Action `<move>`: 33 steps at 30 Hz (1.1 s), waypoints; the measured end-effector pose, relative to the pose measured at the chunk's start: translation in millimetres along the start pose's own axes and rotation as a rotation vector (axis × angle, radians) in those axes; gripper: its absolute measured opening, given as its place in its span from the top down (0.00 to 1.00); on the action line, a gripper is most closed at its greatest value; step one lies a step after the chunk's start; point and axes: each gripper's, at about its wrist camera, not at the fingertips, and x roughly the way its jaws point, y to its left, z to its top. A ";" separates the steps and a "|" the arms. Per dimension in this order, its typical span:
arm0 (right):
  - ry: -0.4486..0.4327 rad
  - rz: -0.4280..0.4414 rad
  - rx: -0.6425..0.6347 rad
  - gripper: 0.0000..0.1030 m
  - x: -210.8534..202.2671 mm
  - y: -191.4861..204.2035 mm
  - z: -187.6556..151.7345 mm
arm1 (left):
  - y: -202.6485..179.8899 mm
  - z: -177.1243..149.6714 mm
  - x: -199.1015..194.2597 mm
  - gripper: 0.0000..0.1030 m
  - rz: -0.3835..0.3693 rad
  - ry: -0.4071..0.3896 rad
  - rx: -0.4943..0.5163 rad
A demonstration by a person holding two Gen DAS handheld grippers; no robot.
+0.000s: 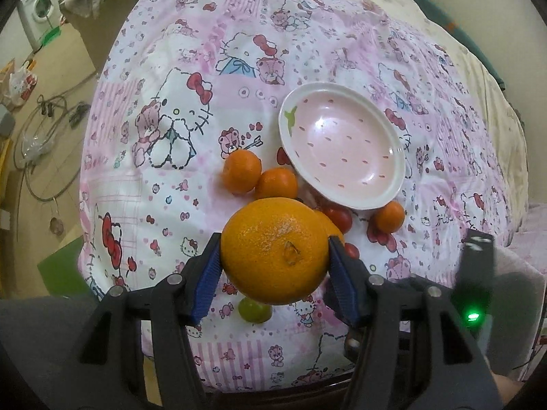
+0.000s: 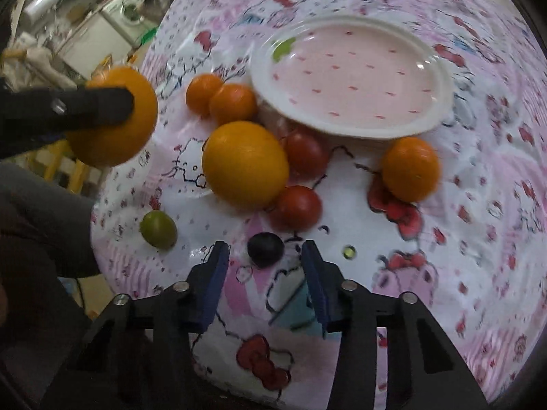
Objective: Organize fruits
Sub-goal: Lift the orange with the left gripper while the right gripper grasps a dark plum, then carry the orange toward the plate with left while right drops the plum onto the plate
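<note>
The plate [image 2: 348, 75] lies on the bed [image 2: 478, 239], with nothing in it. In the right wrist view, two mandarins [image 2: 222, 99] touch each other just left of the plate. Nearer the camera an orange [image 2: 244, 165] lies on the cover, with one tomato [image 2: 306, 153] at its right, partly under the plate's rim, and a second tomato [image 2: 297, 208] just before that one. A third mandarin [image 2: 410, 169] sits right of the tomatoes, near the plate's front edge. A grape [image 2: 159, 229] lies left of and before the orange. A blueberry [image 2: 265, 249] lies between the right tongs' [image 2: 263, 256] tips. Another orange [image 1: 277, 251], held in the left tongs [image 1: 275, 251], hangs above the bed's left part.
</note>
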 end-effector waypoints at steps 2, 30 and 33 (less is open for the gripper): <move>0.013 -0.021 -0.010 0.62 8.0 1.9 2.2 | 0.4 0.1 0.4 0.46 -0.005 0.002 -0.004; -0.240 0.035 0.122 0.76 -99.3 -54.8 16.4 | -17.1 13.5 -4.2 0.46 0.044 -0.019 0.068; -0.271 0.048 0.145 0.76 -109.5 -68.0 29.3 | -21.5 27.3 -6.0 0.46 0.041 -0.024 0.074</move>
